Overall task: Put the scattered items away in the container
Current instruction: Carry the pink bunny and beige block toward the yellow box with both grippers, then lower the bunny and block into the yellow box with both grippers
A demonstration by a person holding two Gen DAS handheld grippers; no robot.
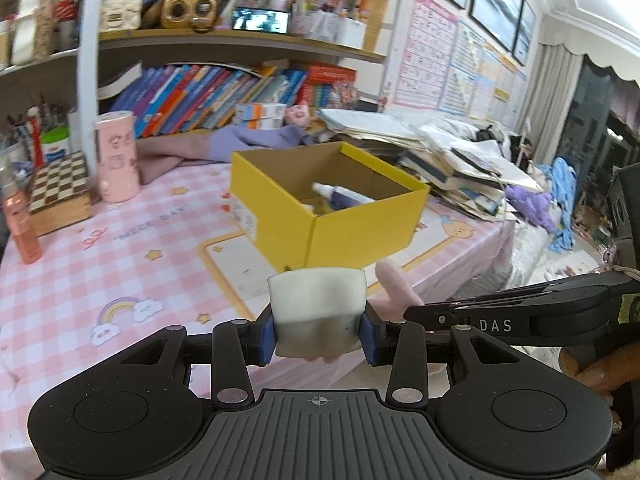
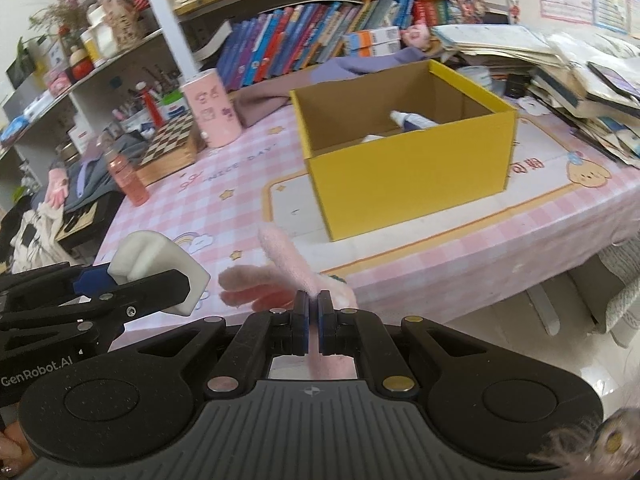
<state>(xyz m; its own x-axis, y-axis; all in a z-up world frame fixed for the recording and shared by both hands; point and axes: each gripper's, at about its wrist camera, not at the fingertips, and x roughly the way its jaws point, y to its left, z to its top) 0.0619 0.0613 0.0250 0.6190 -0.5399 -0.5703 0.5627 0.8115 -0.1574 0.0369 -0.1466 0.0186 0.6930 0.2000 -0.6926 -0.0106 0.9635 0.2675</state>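
The left hand-held gripper (image 1: 319,334) pinches a white foam block (image 1: 317,308) between its blue pads (image 1: 267,336), the block standing up above the fingertips. Just to its right, the right hand-held gripper (image 2: 313,307) has its jaws pressed together on a pink knitted glove (image 2: 280,276), whose fingers fan out to the left and upward past the fingertips. In the left wrist view one pink glove finger (image 1: 394,284) pokes up beside the right gripper's black arm, and part of a person's hand (image 1: 600,368) shows at the right edge.

Both grippers hang over the near edge of the counter (image 2: 460,256), which is covered with a pink checked cloth printed with stars, a rainbow and the words "NICE DAY".

Beyond them, on the middle of the cloth, stands an open yellow cardboard box (image 2: 408,184). Inside it lies a white and blue tube (image 2: 412,120), leaning against the far side, with something pale next to it that is too hidden to name.

Farther left on the counter are an orange bottle (image 2: 126,180), a wooden chessboard box (image 2: 168,144) and a pink cylinder (image 2: 212,110). To the right of the box sits a messy heap of books and papers (image 2: 560,64). At the back, a row of colourful books (image 2: 304,40) leans on a shelf, with more shelves of small things above and to the left.
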